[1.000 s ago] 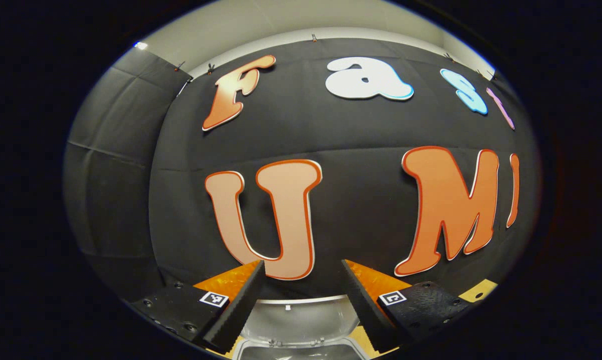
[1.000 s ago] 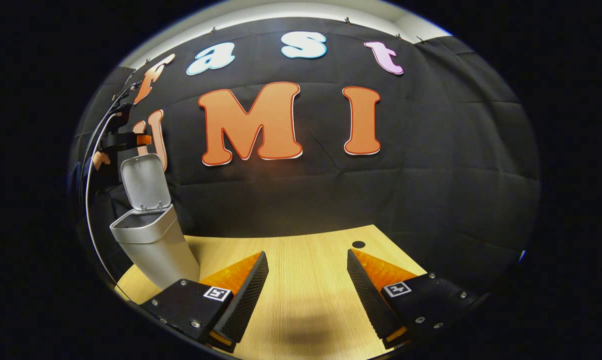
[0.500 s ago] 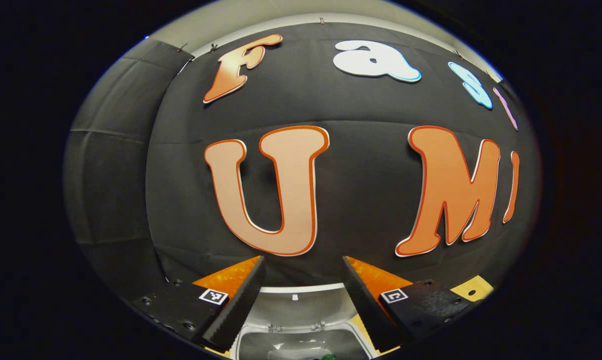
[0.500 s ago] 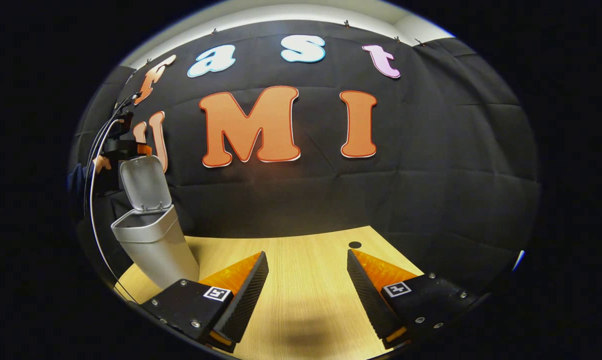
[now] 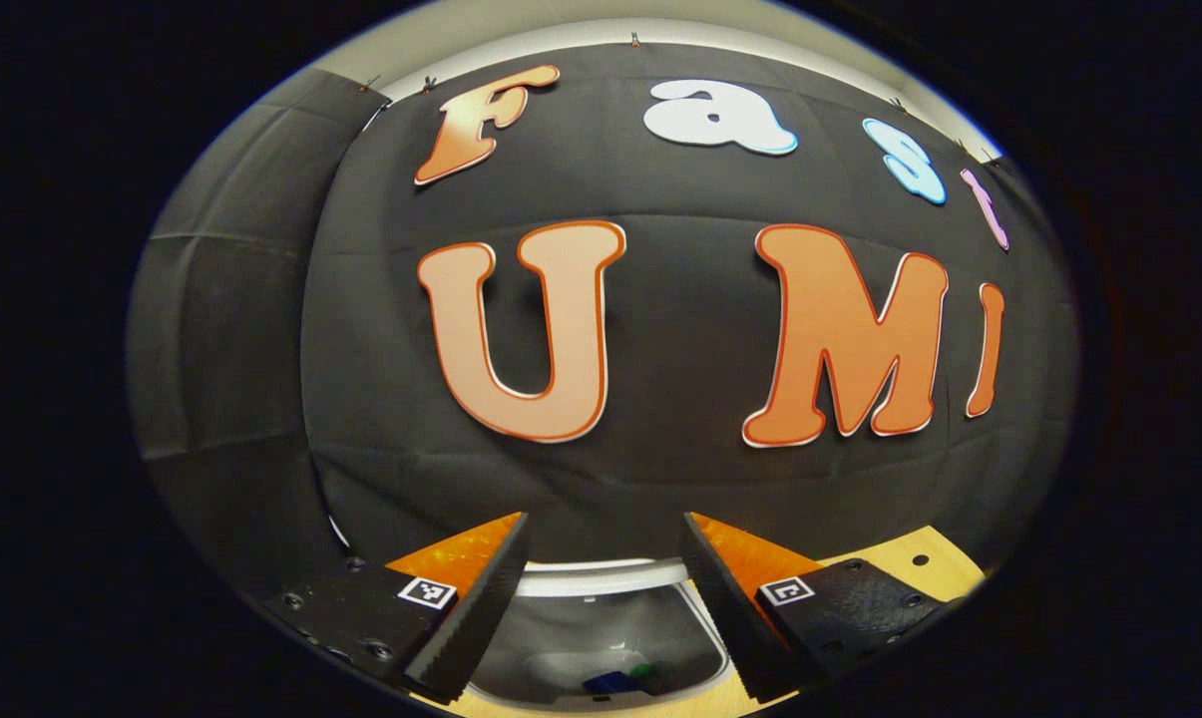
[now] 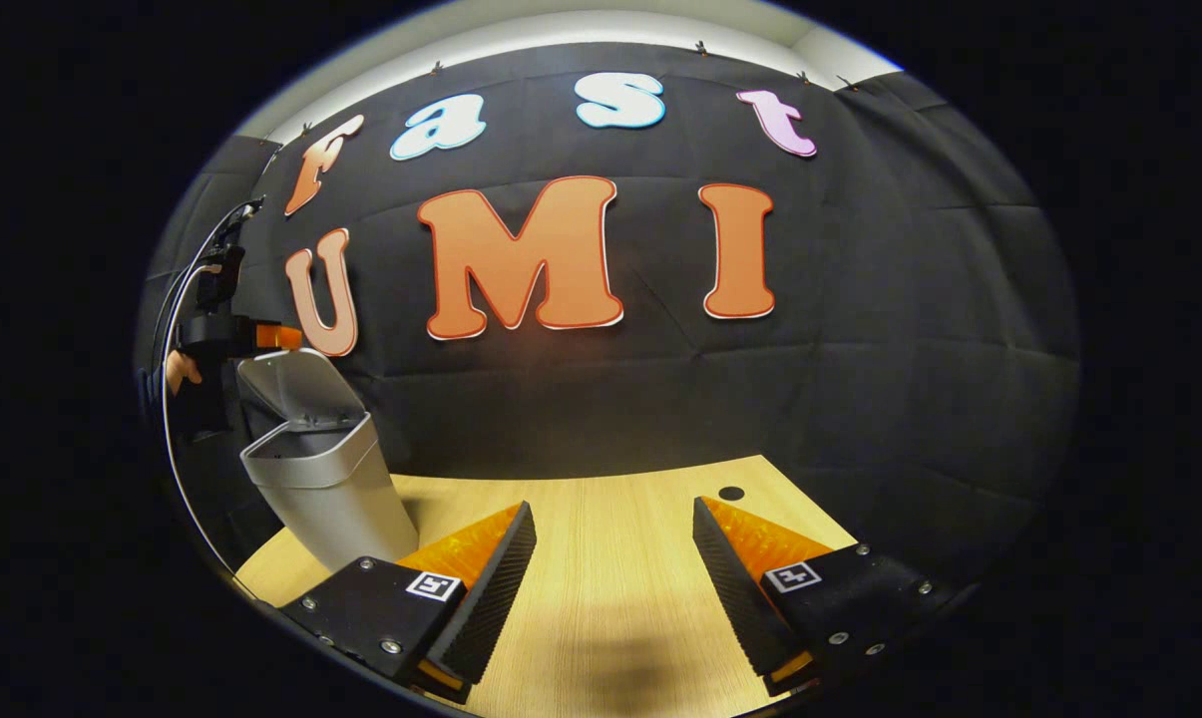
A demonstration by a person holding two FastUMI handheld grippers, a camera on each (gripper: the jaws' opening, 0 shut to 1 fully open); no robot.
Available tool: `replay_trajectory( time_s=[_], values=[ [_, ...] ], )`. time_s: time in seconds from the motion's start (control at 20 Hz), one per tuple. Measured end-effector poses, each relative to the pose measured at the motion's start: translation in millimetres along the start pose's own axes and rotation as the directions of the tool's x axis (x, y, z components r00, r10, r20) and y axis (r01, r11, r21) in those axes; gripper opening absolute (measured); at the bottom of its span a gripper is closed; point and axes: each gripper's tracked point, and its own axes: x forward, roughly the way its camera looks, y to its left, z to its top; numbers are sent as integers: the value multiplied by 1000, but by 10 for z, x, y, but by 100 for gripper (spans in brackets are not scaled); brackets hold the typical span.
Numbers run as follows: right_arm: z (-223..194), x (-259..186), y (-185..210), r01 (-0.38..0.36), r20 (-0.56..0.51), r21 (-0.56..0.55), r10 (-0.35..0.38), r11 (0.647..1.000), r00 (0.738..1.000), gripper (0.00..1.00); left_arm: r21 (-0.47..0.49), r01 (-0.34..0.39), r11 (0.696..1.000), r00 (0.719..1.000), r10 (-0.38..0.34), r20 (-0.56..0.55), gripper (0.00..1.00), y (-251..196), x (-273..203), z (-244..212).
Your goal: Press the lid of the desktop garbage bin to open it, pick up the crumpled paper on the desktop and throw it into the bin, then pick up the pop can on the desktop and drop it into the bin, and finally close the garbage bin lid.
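Bin lid (image 6: 296, 384) half-raised; left claw (image 6: 261, 337) touching its top edge, jaws apart.

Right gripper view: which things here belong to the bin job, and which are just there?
Job:
- silver plastic desktop garbage bin
- its hinged grey lid, partly lowered
- left gripper at the lid
- right gripper, open, empty

Just there:
- light wooden table
- black cable

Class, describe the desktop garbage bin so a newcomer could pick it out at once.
Start at the light wooden desktop before the black cloth wall. At its far left corner stands the tall silver-grey plastic garbage bin, tapering downward. Its hinged lid is raised, with the left gripper just above it.
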Motion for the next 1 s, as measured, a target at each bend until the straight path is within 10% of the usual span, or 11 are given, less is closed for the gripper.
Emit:
replay_trajectory(
  time_s=[0.4, 0.75, 1.0],
  values=[
    [1, -17, -90, -33, -3, -14, 33, 999, 999, 95, -48, 6, 999, 966, -18, -257, 97, -92, -200, -662],
    [-21, 24, -194, -36, -2, -22, 36, 999, 999, 95, -19, 13, 1000, 864, -21, -504, 98, -90, -339, -1354],
    [-35, 70, -211, -47, -3, -23, 47, 999, 999, 95, 28, 19, 999, 879, -3, -477, 100, -67, -372, -1329]
  ],
)
